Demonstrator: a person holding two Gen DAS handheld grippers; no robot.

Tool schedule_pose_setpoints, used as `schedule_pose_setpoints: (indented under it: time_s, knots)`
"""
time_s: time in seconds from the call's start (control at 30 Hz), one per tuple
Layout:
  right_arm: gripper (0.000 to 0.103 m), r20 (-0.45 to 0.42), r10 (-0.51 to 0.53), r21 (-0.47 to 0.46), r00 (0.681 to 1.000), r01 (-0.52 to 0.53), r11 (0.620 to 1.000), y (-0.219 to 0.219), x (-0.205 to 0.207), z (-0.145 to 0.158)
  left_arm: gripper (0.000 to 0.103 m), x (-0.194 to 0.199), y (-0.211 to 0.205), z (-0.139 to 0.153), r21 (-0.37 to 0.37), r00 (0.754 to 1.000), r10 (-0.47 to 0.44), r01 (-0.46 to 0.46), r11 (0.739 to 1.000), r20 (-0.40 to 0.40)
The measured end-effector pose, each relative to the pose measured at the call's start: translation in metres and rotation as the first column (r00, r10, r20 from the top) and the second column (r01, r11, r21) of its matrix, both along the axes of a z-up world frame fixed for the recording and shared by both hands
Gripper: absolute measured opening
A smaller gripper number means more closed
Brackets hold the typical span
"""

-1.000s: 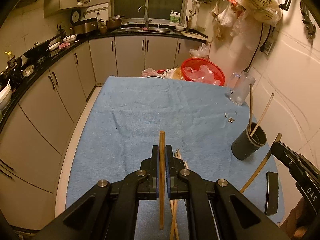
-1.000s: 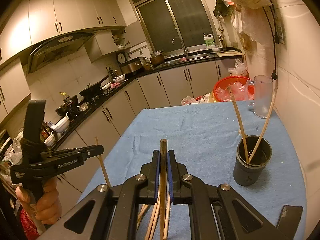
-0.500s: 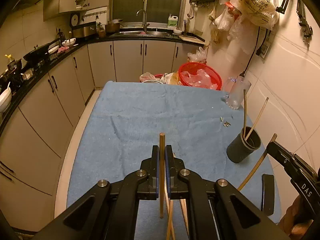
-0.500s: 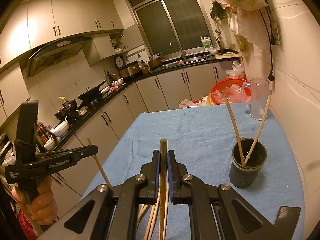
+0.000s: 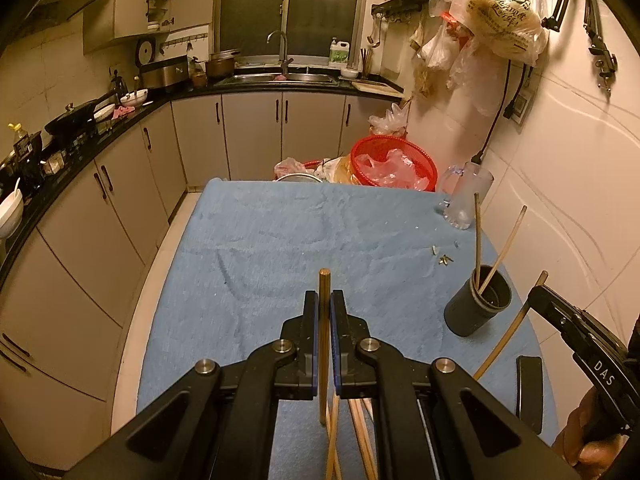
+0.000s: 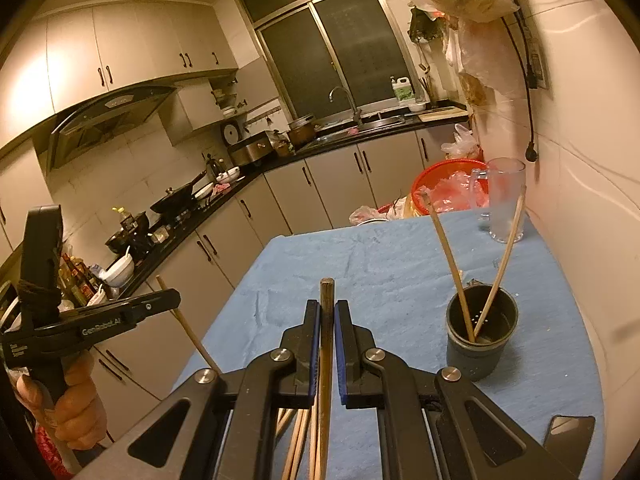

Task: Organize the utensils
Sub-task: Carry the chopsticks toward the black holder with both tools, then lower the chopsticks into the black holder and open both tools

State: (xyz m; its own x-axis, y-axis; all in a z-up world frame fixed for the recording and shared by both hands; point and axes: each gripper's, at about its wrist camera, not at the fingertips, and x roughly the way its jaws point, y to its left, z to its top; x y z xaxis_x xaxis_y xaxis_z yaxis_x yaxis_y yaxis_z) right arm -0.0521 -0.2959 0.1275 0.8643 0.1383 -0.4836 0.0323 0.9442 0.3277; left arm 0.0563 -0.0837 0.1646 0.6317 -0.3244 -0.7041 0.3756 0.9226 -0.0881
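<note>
My left tongs [image 5: 325, 304] read "GenRobot.AI", my right tongs [image 6: 327, 312] "DAS". Each pair is clamped on one chopstick [image 5: 323, 344]; the dark holder [image 6: 482, 336] sits at two o'clock.

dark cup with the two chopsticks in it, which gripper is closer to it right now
Right. The right gripper, shut on a chopstick, sits just beside the dark cup. The left gripper, also shut on a chopstick, is farther off across the blue cloth.

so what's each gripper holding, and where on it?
Left gripper: chopstick, pinched near its top end. Right gripper: darker chopstick, also near its top end.
</note>
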Motion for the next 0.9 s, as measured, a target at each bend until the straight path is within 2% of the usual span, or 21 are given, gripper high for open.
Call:
schedule_pose_setpoints:
  time_s: [0.43,0.9]
  knots:
    - [0.007,0.049,-0.086,0.010,0.995,0.085,0.996,-0.045,-0.009,0.028,0.006,-0.005,-0.040,0.033,-0.035,0.996,-0.088,0.089,0.995,0.023]
    - [0.008,0.131,-0.217,0.042,0.967,0.213,0.976,-0.118,-0.014,0.080,0.006,-0.005,-0.120,0.089,-0.097,0.974,-0.210,0.218,0.971,0.084]
